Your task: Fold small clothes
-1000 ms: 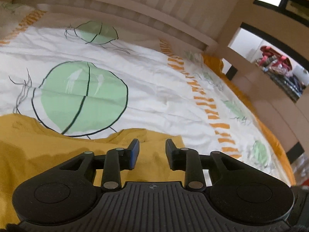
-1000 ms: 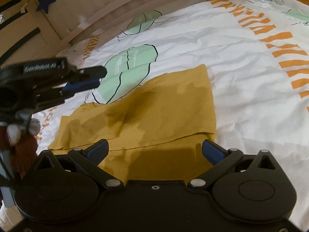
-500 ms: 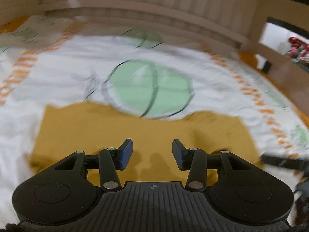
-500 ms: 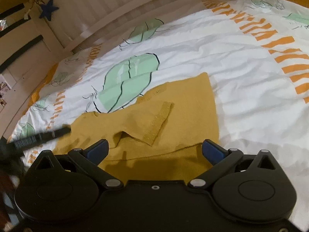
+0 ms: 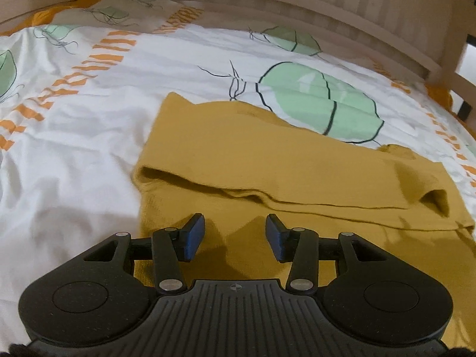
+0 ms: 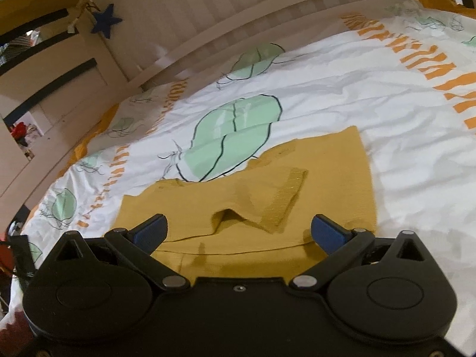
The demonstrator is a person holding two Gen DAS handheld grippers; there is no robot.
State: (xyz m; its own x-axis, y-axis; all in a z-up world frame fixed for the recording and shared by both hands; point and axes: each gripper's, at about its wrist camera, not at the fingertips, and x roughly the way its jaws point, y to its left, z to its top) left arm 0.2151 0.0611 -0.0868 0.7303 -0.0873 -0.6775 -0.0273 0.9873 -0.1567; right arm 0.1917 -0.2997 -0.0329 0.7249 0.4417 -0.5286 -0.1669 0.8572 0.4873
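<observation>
Sleeve [image 6: 276, 196] now folded onto garment [image 5: 267, 160]

left tongs [image 5: 235, 236] — parted, empty | over mustard garment [image 5: 267, 160] | on bedsheet [image 5: 74, 148]

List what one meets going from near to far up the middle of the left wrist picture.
Left tool, open and empty → mustard garment with a fold ridge across it → white bed cover with a green leaf print → slatted wooden bed rail.
</observation>
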